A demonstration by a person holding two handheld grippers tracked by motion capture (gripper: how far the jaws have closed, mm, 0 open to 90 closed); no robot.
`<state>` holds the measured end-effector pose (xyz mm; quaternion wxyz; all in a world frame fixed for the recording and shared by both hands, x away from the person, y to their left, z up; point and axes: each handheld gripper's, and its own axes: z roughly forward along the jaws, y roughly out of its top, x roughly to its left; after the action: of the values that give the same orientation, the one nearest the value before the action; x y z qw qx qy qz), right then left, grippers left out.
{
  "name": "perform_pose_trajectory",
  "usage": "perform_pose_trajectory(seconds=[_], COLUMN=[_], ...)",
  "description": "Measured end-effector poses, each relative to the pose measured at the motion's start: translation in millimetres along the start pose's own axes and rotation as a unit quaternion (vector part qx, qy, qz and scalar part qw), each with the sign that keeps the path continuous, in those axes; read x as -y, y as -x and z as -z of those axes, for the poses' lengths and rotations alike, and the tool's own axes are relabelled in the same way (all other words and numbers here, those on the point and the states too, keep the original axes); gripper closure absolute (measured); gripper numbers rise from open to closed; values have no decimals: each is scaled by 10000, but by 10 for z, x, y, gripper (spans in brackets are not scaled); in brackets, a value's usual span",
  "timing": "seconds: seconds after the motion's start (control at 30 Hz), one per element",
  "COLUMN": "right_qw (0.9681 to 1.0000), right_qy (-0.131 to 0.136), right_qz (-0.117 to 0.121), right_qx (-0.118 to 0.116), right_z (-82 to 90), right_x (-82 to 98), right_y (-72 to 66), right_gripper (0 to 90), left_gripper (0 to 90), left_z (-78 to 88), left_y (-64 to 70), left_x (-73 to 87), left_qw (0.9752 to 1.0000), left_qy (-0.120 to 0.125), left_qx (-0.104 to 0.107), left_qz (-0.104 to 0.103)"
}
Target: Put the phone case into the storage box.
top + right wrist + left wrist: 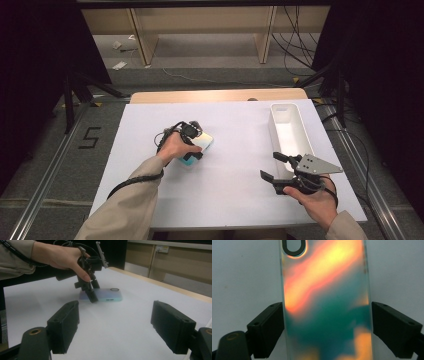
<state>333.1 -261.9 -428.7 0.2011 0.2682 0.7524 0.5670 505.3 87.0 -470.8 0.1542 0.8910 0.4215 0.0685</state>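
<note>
High view: left gripper (192, 145) angled down over flat iridescent phone case (204, 142) mid-table on white sheet (230, 190); right gripper (276, 166) hovering spread and empty beside long white plastic tray (290, 131).

Left gripper view: jaws straddling the case's long sides, left touching, right just shy.

Right gripper view: jaws wide apart, nothing between; case well ahead under the other hand (60, 256).

Dim, dark-edged room; soft focus, iridescent close-up glare.
</note>
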Motion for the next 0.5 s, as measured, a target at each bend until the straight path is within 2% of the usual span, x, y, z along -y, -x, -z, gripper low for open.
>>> perform_pose_trajectory(seconds=[0.5], right_qw=[10000], right_qy=[-25], right_qz=[2], right_qx=[-25], right_z=[-2], right_x=[2], right_y=[-7], right_gripper=[236], left_gripper=[158], left_z=[7], left_y=[-3], left_x=[8], left_qw=[9998], left_qy=[5], left_qx=[9], left_qz=[177])
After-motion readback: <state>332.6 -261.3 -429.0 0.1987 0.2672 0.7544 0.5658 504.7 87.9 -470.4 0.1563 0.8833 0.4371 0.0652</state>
